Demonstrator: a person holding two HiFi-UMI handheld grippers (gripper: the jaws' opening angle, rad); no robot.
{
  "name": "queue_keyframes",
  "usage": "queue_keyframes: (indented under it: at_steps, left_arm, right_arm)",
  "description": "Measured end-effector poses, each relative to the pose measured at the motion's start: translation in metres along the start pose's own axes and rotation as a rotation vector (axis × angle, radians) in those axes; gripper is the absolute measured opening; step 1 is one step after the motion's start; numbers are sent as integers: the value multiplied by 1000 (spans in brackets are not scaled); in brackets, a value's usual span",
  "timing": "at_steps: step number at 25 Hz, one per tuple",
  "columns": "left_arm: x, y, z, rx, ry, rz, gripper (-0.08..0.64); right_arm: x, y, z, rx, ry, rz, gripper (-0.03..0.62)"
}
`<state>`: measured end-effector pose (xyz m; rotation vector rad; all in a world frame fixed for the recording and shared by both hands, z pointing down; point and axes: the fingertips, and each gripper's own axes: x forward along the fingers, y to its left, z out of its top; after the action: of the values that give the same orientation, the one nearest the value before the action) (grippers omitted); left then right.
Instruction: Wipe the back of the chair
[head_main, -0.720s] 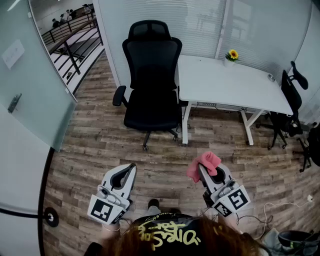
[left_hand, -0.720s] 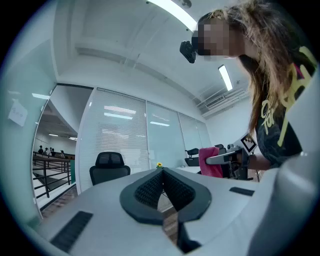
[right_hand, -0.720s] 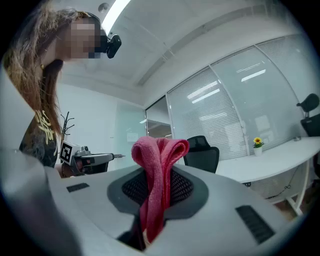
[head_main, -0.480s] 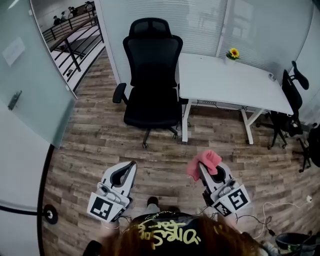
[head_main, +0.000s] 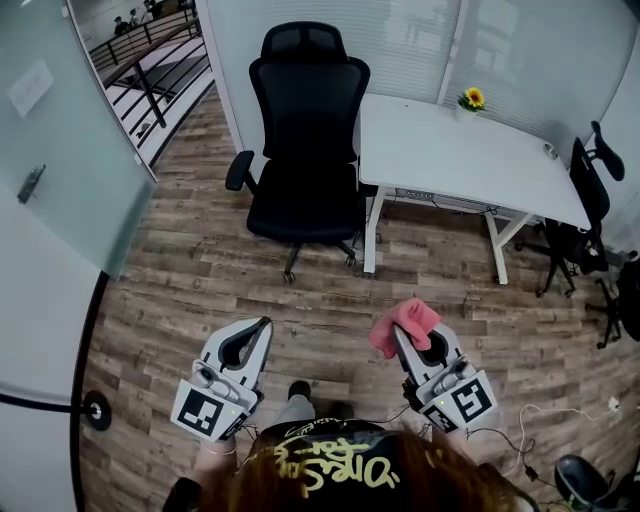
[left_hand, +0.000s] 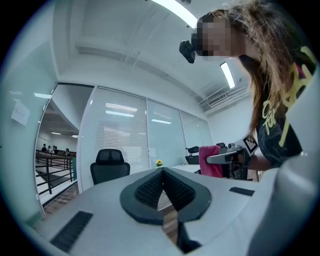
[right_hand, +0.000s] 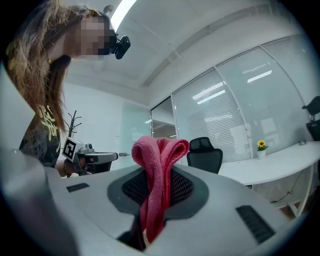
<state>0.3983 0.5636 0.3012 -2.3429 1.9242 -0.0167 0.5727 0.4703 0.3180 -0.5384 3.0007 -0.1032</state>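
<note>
black shirt (head_main: 330, 468), yellow scrawl; left gripper (head_main: 265, 323) and right gripper (head_main: 396, 331) white, black-padded.

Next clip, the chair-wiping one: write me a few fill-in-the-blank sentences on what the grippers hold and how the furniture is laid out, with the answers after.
1. The right gripper is ____ on the pink cloth.
2. The left gripper has its jaws together with ____ between them.
3. In the head view, the black chair stands to the ____ of the white desk.
4. The yellow flower stands on the ____.

Missing words: shut; nothing; left; desk.
</note>
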Motion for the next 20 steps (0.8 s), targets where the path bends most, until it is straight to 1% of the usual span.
queue_keyframes:
  at_steps: [4, 7, 9, 10, 12, 15, 20]
  left_arm:
    - [-1, -10, 3, -30, -8, 14, -6]
    - [-1, -18, 5, -25, -8, 34, -6]
    - [-1, -24, 8, -23, -12, 42, -6]
    - [-2, -26, 6, -20, -4, 50, -6]
    - [-6, -29, -3, -17, 42, 70, -6]
    - [-13, -33, -13, -23, 94, 81, -6]
    - [-10, -20, -14, -15, 78, 94, -6]
  right_arm:
    - [-5, -2, 0, 10, -11, 33, 66]
    - [-13, -14, 4, -21, -28, 33, 66]
    - [-17, -21, 5, -21, -33, 33, 66]
    - [-18, -24, 4, -16, -32, 34, 66]
    - [-20, -29, 0, 5, -32, 33, 66]
    - [-18, -32, -7, 36, -30, 40, 66]
    - [-5, -31, -11, 33, -32, 60, 66]
